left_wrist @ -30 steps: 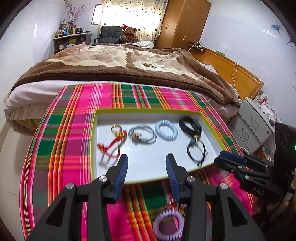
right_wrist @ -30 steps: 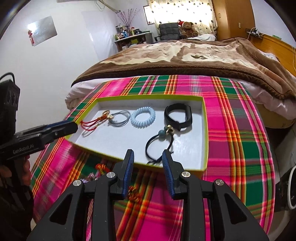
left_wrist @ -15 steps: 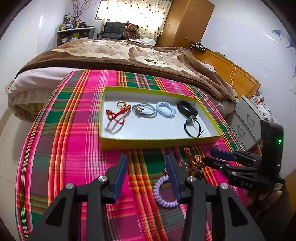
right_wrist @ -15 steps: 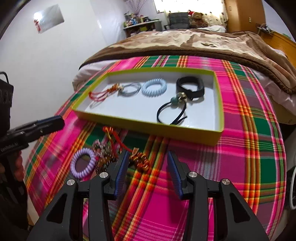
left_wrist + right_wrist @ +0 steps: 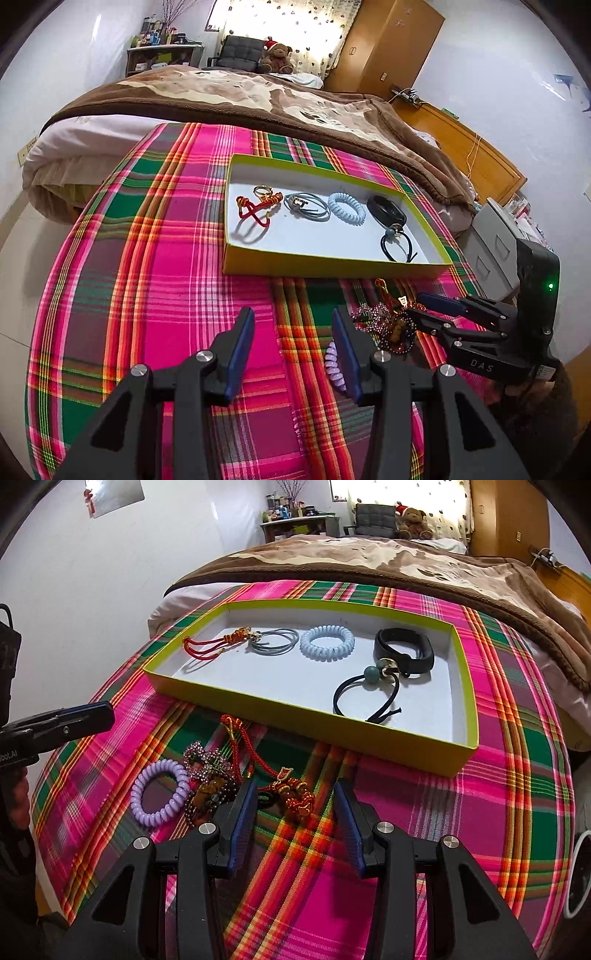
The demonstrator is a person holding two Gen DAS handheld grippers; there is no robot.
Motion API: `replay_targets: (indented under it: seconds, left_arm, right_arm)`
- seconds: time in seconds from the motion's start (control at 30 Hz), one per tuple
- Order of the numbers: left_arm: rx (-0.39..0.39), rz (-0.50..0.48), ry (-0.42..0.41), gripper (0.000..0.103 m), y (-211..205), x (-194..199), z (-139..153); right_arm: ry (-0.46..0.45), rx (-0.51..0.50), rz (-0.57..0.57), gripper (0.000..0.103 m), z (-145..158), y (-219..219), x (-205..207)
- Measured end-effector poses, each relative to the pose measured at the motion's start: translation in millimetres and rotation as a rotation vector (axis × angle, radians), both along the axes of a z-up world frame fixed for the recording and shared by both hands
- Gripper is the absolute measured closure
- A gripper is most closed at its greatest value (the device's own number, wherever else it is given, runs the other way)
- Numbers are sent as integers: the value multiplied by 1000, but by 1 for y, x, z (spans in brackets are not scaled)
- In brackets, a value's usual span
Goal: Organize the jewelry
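Observation:
A yellow-green tray on the plaid cloth holds a red cord charm, grey bangles, a light blue coil tie, a black band and a black bead tie. In front of the tray lie a purple coil tie, a beaded bracelet pile and a red knotted cord with gold charm. My right gripper is open, its fingers either side of the gold charm. My left gripper is open and empty above the cloth.
The plaid cloth covers a round table with a bed behind it. A grey drawer unit stands to the right. The other gripper shows in each view, right and left.
Both grippers pulled back from over the tray toward the near side of the table. The right gripper opened wider and came down around the red knotted cord's charm.

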State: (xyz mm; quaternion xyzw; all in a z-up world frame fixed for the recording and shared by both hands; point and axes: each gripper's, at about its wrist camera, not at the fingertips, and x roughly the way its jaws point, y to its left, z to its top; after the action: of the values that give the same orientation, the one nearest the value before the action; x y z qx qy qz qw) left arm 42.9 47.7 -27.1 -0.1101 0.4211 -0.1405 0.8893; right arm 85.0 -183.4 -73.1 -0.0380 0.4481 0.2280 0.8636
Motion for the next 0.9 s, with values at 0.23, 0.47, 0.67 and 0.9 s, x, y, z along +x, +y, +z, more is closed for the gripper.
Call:
replay_targets:
  seconds: [0.23, 0.47, 0.67, 0.9]
  left_arm:
    - [-1, 5, 10, 58, -1, -2, -3]
    - [5, -4, 9, 58, -4, -4, -1]
    - [13, -12, 21, 58, -9, -4, -4]
    - [30, -51, 32, 58, -22, -4, -8]
  right_arm:
    - [-15, -14, -13, 82, 0, 1, -2]
    - [-32, -12, -24, 87, 3, -1, -5]
    - [-51, 56, -89, 87, 11, -19, -7]
    - [-74, 128, -166, 87, 21, -40, -13]
